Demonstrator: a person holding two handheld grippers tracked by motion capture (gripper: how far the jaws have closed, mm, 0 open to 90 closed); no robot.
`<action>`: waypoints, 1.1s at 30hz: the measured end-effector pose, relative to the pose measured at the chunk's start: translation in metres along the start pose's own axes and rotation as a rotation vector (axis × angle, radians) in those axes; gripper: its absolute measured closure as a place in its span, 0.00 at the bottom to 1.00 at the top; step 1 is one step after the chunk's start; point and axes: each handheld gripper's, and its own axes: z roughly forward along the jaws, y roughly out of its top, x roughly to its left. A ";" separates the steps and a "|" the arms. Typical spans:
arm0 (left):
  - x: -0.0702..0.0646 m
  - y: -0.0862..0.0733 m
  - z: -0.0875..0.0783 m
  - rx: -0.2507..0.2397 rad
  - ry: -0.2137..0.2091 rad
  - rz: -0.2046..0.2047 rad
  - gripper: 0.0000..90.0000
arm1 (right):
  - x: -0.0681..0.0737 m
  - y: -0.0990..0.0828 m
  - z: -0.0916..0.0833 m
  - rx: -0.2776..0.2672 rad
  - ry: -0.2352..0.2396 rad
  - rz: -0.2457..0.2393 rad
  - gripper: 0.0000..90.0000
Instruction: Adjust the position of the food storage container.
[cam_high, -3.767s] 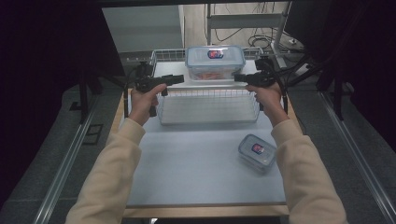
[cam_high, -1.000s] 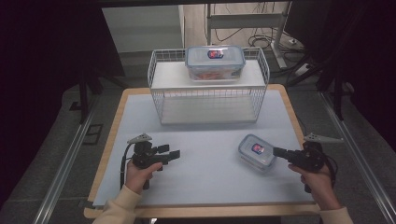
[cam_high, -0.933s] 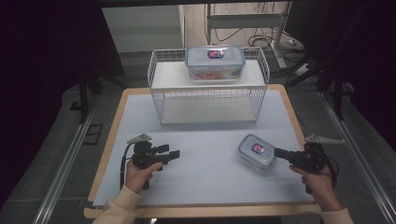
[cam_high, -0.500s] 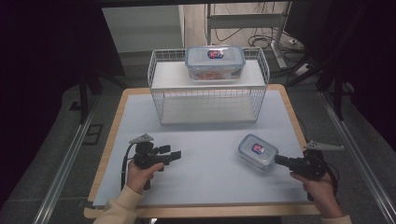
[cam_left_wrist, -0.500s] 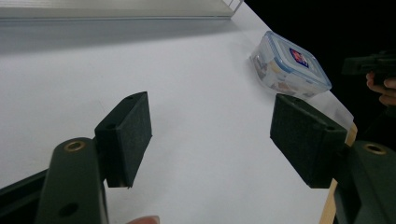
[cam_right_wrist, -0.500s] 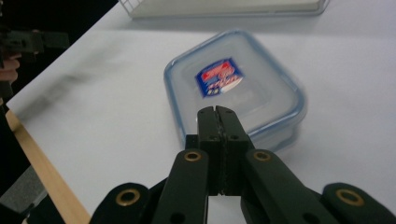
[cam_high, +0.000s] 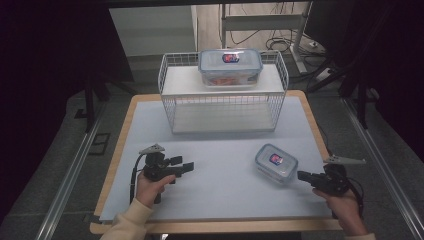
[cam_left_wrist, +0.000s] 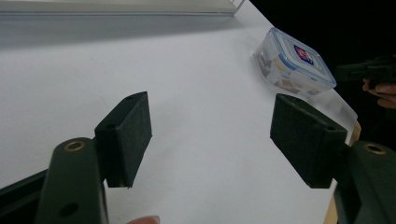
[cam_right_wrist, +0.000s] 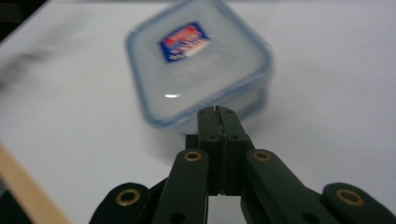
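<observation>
A small square clear food box (cam_high: 276, 162) with a blue-rimmed lid and a red and blue label lies on the white table top (cam_high: 220, 175), right of centre. My right gripper (cam_high: 301, 175) sits just right of it, jaws shut on nothing, tips pointing at the box (cam_right_wrist: 198, 60) a short way off. My left gripper (cam_high: 186, 166) rests at the front left with its jaws wide apart and empty; its pads (cam_left_wrist: 128, 135) frame bare table, and the small box (cam_left_wrist: 293, 63) lies far off. A larger rectangular lidded box (cam_high: 230, 66) stands on top of the white wire rack (cam_high: 222, 95).
The wire rack stands at the back middle of the table, with an open shelf space under its top. The wooden table edge (cam_high: 117, 145) runs along both sides. Metal rails (cam_high: 65, 175) and dark floor flank the table; cables lie behind it.
Both hands came back from the rack at the back to the front of the table. In the last second my right gripper drew back to the right, away from the small box.
</observation>
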 end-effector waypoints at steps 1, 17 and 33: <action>0.000 0.000 0.000 0.002 0.001 0.003 0.32 | -0.001 0.000 0.001 0.006 -0.012 0.004 0.99; 0.001 -0.002 0.001 0.008 0.007 0.009 0.32 | -0.010 0.002 0.007 0.038 -0.045 0.048 0.99; -0.001 -0.002 0.003 0.014 0.006 0.015 0.32 | 0.027 -0.008 0.037 0.116 0.048 -0.048 0.99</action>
